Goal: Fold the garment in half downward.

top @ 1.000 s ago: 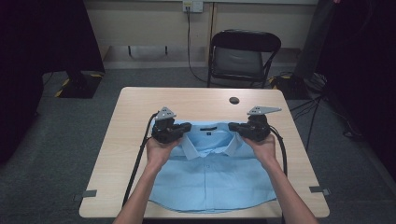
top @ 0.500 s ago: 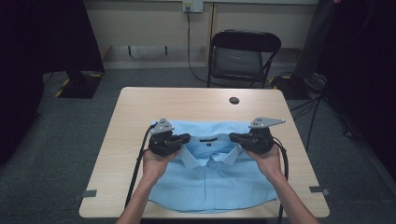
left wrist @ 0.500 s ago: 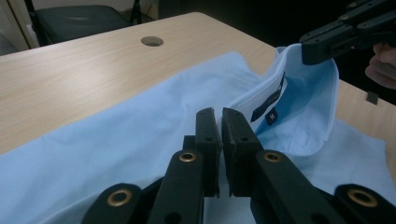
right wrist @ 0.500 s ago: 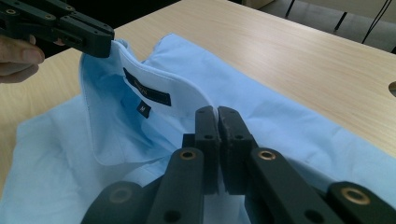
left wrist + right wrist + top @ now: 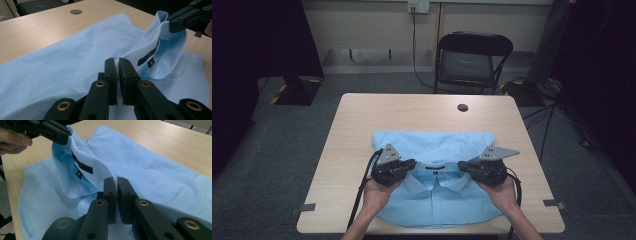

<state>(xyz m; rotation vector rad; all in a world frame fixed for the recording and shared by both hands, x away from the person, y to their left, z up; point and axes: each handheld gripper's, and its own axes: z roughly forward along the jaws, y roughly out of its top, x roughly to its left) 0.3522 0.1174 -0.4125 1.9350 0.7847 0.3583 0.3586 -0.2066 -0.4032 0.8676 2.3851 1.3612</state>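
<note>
A light blue shirt [image 5: 432, 145] lies on the wooden table [image 5: 362, 120], its collar [image 5: 437, 175] facing up between my two grippers. My left gripper [image 5: 412, 164] is shut on the shirt's fabric at the left end of the collar. The left gripper view has those jaws [image 5: 116, 61] pinching a cloth fold beside the size label [image 5: 149, 56]. On the right end of the collar my right gripper [image 5: 462, 166] is shut too, its jaws [image 5: 116, 180] clamped on the collar edge. Each gripper view also catches the other gripper [image 5: 185, 20] [image 5: 53, 131] holding the far collar end raised.
A small dark round disc [image 5: 462, 107] sits on the table's far side. A black folding chair [image 5: 472, 60] stands behind the table. Bare wood lies to the left and right of the shirt. The near table edge [image 5: 427, 231] is close under the hands.
Both hands have moved toward the near table edge, drawing the collar with them. A flat layer of shirt is now laid out beyond the grippers.
</note>
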